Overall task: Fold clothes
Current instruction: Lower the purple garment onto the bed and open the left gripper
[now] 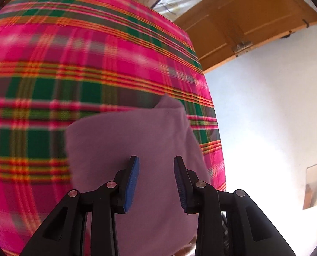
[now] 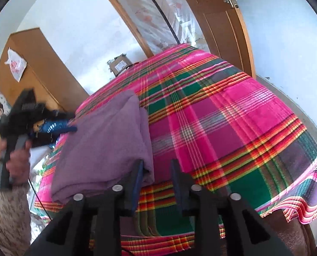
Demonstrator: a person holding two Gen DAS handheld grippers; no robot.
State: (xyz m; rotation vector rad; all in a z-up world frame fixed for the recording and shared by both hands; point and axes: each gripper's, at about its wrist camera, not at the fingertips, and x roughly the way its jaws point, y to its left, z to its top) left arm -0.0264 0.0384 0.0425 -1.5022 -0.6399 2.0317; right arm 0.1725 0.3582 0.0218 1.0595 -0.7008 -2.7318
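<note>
A pink, green and orange plaid blanket point(image 2: 222, 115) covers the surface, a wooden door point(image 1: 243, 17) beyond. On it lies the folded purple garment point(image 2: 107, 140). The left gripper point(image 1: 156, 183) hangs over the garment, jaws apart, gripping nothing. The right gripper point(image 2: 156, 183) sits at the garment's near corner, jaws apart, nothing held.

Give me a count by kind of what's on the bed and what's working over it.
Purple folded garment: 1
Plaid bedcover: 1
Handheld tongs: 2, left and right, both open and empty
Total: 4
</note>
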